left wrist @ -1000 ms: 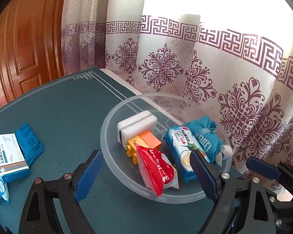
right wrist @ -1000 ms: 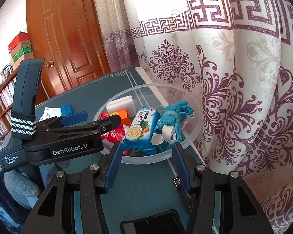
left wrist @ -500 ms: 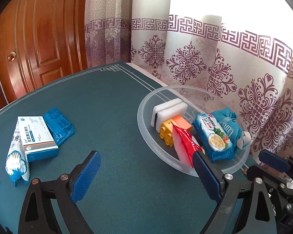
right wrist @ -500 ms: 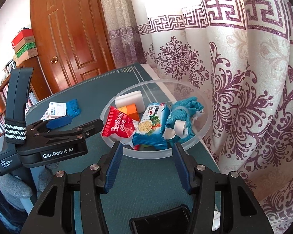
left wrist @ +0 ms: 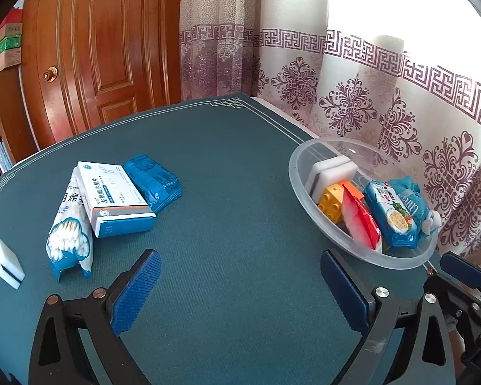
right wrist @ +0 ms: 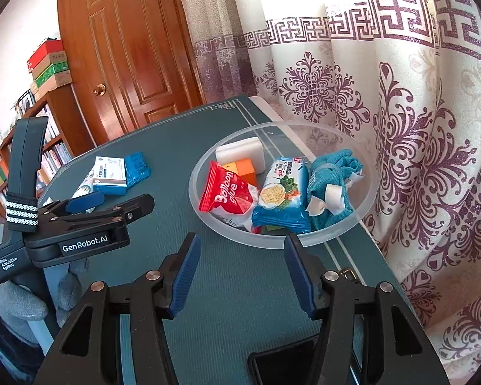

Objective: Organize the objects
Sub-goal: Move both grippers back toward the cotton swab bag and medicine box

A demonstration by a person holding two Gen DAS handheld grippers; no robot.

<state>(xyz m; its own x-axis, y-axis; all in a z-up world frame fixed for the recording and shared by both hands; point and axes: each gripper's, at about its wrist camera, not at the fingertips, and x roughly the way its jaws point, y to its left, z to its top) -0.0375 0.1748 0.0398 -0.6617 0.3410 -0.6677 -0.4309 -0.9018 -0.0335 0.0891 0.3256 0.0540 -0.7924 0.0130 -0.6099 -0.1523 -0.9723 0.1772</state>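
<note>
A clear plastic bowl (left wrist: 296, 173) (right wrist: 195, 199) at the table's right edge holds a white sponge (right wrist: 240, 152), orange and yellow blocks (left wrist: 332, 199), a red snack bag (right wrist: 227, 192), a blue noodle packet (right wrist: 280, 192) and a teal cloth (right wrist: 332, 173). On the left lie a cotton swab bag (left wrist: 70, 227), a white and blue box (left wrist: 117, 197), a blue packet (left wrist: 154, 181) and a white sponge (left wrist: 6, 261). My left gripper (left wrist: 237, 285) is open and empty over bare table between both groups. My right gripper (right wrist: 242, 272) is open and empty just before the bowl.
The table has a green cloth (left wrist: 224, 160). A patterned curtain (right wrist: 400, 96) hangs close behind the bowl. A wooden door (left wrist: 105, 48) and a bookshelf (right wrist: 3, 166) stand beyond the far edge. A phone (right wrist: 288, 362) lies under my right gripper.
My left gripper has drawn back and swung left from over the bowl, so the left-side items came into view. My right gripper has pulled back slightly from the bowl.
</note>
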